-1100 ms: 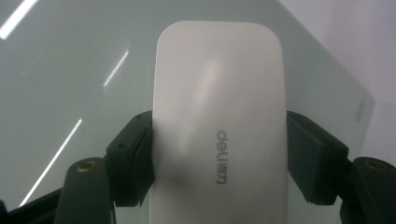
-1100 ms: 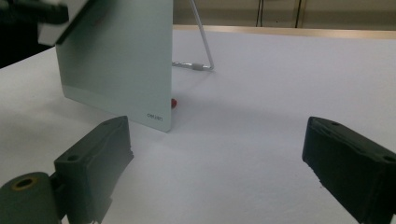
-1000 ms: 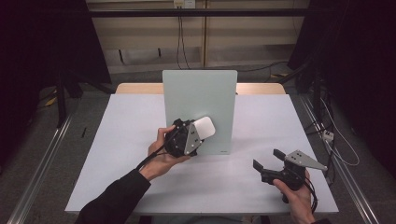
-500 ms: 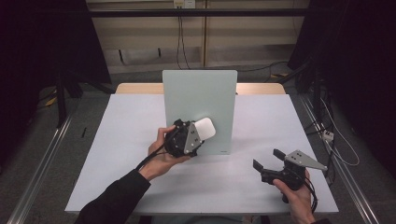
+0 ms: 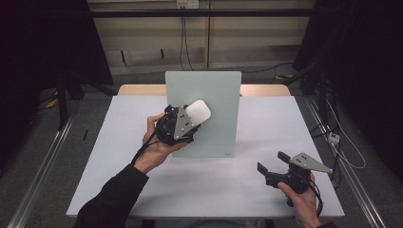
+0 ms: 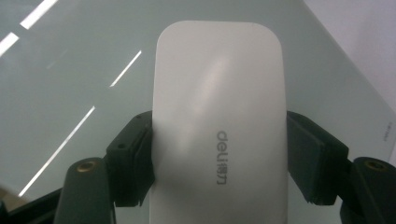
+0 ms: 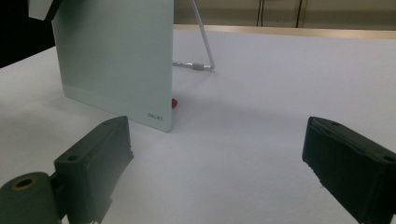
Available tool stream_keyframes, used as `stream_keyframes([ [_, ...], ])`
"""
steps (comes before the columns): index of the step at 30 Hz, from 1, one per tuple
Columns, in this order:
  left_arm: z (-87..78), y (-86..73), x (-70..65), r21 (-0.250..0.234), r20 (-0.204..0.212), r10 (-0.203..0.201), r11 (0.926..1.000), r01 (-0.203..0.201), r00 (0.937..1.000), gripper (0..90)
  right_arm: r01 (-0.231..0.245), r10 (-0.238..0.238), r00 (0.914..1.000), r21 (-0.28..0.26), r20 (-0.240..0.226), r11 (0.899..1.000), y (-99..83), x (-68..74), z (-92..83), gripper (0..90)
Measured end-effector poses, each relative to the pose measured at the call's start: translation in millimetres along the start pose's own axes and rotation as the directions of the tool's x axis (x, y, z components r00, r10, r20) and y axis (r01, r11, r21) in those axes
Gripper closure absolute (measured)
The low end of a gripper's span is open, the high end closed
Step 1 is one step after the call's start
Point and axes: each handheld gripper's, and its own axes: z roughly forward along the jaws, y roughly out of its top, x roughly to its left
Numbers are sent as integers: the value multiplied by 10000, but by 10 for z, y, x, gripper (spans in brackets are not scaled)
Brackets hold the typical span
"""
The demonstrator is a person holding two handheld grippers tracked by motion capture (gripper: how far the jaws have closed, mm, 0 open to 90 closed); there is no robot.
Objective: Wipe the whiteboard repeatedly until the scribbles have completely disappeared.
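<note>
The left gripper (image 5: 190,124) is clamped on a white whiteboard eraser (image 5: 198,112) and has carried it a little higher up the face of the standing glass board (image 5: 216,95) than a second ago, when the eraser sat lower against the panel. That reads as a wiping stroke running upward across the board, so the cleaning looks under way rather than finished. In the left gripper view the eraser (image 6: 219,130) is pinched at its two long sides, with the pale board surface right behind it. The right gripper (image 5: 275,164) rests low on the white table (image 5: 119,161), in front of the board's lower right corner and well apart from it, jaws spread wide with nothing between them; it has not shifted

Whether the eraser's underside actually presses on the glass is hidden. No marks show on the board, so what remains to wipe cannot be told. The near end of the eraser is cut off in the left gripper view
</note>
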Motion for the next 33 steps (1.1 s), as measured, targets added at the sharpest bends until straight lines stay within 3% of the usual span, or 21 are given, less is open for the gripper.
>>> stream_keyframes([
  [7,106,-55,-276,368,762,492,9980,-521,9959,312,3,-3,10000,-14,-2,10000,0,0,-4,81],
  [13,212,-100,-510,565,1485,580,9962,-670,9872,312,-1,1,10000,-13,-4,10000,0,0,-5,81],
  [17,254,-115,-600,649,1745,638,9950,-761,9826,312,9,-9,10000,-19,-3,10000,-1,-1,-9,81],
  [21,247,-103,-559,620,1823,436,9965,-557,9823,311,12,-12,10000,-10,-10,10000,-1,-2,-8,81],
  [24,224,-68,-486,510,1587,334,9978,-420,9868,311,-2,2,10000,-6,-13,10000,-1,-2,-4,81],
  [28,188,-19,-357,295,1356,-329,9991,292,9902,312,5,-5,10000,-4,-13,10000,0,1,-1,81],
  [30,167,1,-323,167,992,-457,9989,443,9940,311,5,-5,10000,-6,-16,10000,-1,0,-2,81],
  [33,151,19,-258,97,1003,-600,9982,594,9931,311,-13,13,10000,4,-12,10000,-1,-3,-1,81],
])
